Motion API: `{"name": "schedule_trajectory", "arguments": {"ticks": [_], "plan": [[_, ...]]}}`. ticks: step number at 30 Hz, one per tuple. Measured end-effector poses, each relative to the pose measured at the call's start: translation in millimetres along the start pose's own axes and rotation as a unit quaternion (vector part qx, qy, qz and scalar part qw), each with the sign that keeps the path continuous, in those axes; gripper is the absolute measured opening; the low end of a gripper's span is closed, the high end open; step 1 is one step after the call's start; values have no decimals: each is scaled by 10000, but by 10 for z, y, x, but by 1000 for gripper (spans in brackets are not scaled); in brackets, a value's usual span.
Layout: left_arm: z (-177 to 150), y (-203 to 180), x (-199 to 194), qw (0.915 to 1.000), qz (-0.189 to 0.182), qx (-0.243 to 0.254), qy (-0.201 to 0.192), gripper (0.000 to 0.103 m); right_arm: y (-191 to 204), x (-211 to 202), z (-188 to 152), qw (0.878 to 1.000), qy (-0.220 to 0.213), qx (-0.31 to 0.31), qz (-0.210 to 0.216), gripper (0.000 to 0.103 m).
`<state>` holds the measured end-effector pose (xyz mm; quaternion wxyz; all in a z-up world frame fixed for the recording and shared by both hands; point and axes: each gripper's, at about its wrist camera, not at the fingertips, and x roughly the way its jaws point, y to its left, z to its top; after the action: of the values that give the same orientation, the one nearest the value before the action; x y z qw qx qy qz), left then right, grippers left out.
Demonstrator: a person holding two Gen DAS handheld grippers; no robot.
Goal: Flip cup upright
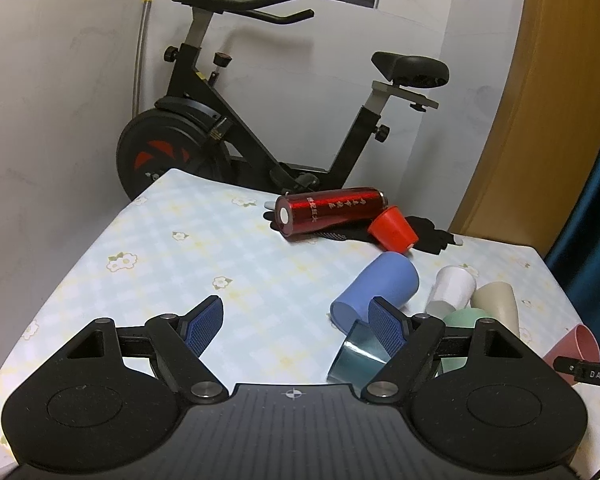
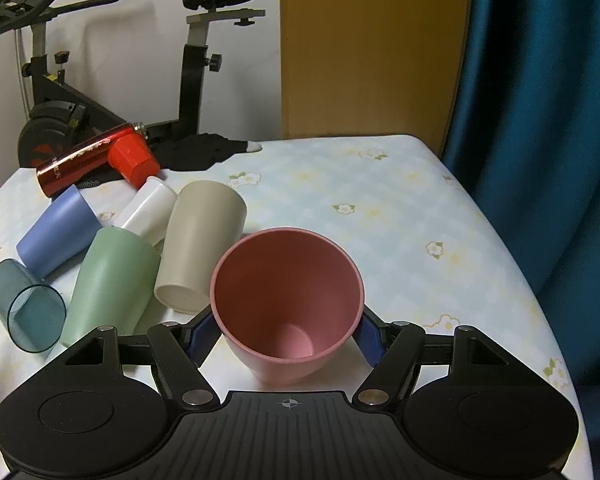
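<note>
Right gripper [image 2: 286, 330] held the pink cup [image 2: 286, 300]. Blue pads [image 2: 370, 340] pressed against both sides of the cup's lower wall. The cup sat mouth up, tilted a little toward the camera, so the inside and the base showed. It was at the near part of the table [image 2: 380, 208], just right of the cluster of fallen cups. Whether its base rested on the cloth could not be told.

Left gripper [image 1: 296, 322] stood wide open, nothing between its pads [image 1: 206, 326]. It hovered above the table's near edge, left of the cups. The right-hand pad overlapped the blue cup [image 1: 376, 288] and the clear teal cup [image 1: 356, 356] in view; contact could not be told.

Other cups lay on their sides:
- blue cup, base toward the left gripper
- clear teal cup, nearest the table's front
- green cup [image 2: 108, 280], between the teal and beige ones
- beige cup [image 2: 200, 244], just beside the pink cup
- white cup [image 2: 148, 210], behind the green one
- red cup [image 2: 134, 160], against the red bottle [image 2: 84, 160]

The red bottle lay on its side at the far edge, partly on a black cloth [image 2: 200, 152]. An exercise bike [image 1: 220, 120] stood behind the table against the wall. A blue curtain [image 2: 540, 120] hung to the right.
</note>
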<state>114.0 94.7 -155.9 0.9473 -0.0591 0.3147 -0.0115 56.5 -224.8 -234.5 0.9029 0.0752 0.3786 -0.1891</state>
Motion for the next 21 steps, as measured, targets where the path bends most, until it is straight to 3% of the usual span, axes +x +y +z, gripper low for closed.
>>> {"name": "schedule_trajectory", "arguments": {"ticks": [11, 21], "plan": [[68, -32, -118, 9998, -98, 137, -108, 88, 35, -65, 86, 9997, 113, 168, 140, 68], [231, -135, -397, 9987, -121, 372, -337, 94, 84, -456, 285, 9996, 78, 227, 165, 103]]}}
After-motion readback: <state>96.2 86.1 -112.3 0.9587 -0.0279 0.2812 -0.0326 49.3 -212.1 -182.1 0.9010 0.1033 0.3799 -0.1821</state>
